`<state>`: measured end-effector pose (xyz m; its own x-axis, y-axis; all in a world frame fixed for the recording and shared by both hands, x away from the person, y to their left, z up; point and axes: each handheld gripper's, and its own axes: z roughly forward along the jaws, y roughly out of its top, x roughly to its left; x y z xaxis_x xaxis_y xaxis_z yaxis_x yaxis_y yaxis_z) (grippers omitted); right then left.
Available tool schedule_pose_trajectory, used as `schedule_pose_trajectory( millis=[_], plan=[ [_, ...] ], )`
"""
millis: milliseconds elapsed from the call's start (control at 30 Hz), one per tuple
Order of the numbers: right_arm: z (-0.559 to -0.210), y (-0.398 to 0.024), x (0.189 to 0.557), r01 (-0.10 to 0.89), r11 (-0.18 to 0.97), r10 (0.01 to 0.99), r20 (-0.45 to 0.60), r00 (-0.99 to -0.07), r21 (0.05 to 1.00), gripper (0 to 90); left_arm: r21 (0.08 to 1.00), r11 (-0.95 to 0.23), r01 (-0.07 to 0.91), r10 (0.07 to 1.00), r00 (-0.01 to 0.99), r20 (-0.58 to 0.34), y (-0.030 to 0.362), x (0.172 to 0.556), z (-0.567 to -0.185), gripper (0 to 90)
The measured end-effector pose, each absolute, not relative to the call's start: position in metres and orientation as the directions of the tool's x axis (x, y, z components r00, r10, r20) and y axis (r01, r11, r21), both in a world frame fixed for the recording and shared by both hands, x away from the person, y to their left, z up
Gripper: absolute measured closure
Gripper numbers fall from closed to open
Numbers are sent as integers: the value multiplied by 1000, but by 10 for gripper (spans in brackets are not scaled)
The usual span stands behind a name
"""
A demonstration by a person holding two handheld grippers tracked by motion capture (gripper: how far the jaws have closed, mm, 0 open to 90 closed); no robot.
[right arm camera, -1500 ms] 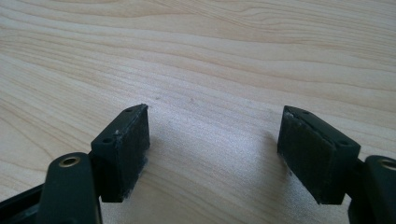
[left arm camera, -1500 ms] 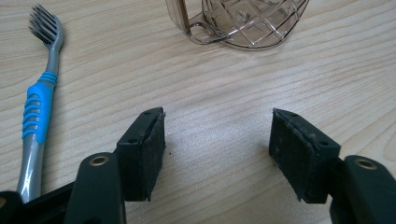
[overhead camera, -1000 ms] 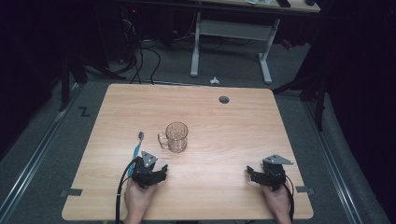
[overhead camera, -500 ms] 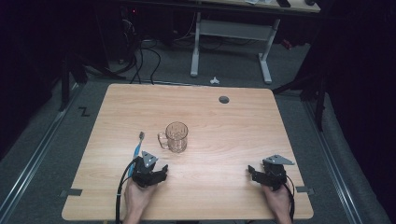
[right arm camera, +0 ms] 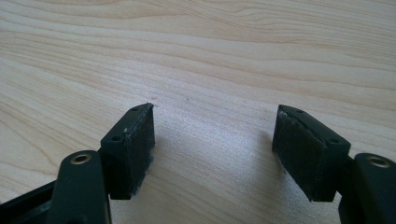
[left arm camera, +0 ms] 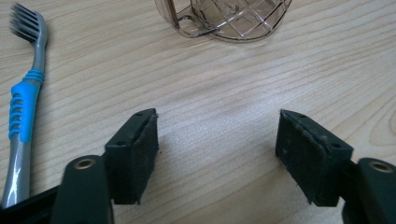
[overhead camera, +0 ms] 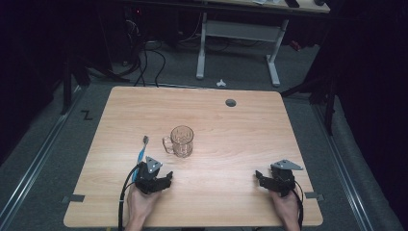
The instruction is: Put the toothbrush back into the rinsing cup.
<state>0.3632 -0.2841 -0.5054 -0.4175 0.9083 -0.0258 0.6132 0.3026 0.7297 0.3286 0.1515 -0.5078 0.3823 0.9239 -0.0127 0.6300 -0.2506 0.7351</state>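
A clear mug (overhead camera: 182, 141) stands upright near the middle of the wooden desk (overhead camera: 240, 130). A toothbrush (overhead camera: 141, 151) lies flat just left of it. The left gripper (overhead camera: 166, 180) rests near the front edge, jaws spread and empty. The right gripper (overhead camera: 258, 178) rests well apart to the right, jaws likewise spread over bare wood.
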Motion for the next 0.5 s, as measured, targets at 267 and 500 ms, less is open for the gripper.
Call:
schedule_pose_trajectory(
  millis=[267,500],
  plan=[
    [-505,-284,362,615,300,909,-23,-416,729,295,740,-244,626,923,385,-21,157,322,-504,305],
    [-505,-284,362,615,300,909,-23,-416,729,295,746,-235,622,921,388,-34,166,318,-496,338]
  ],
)
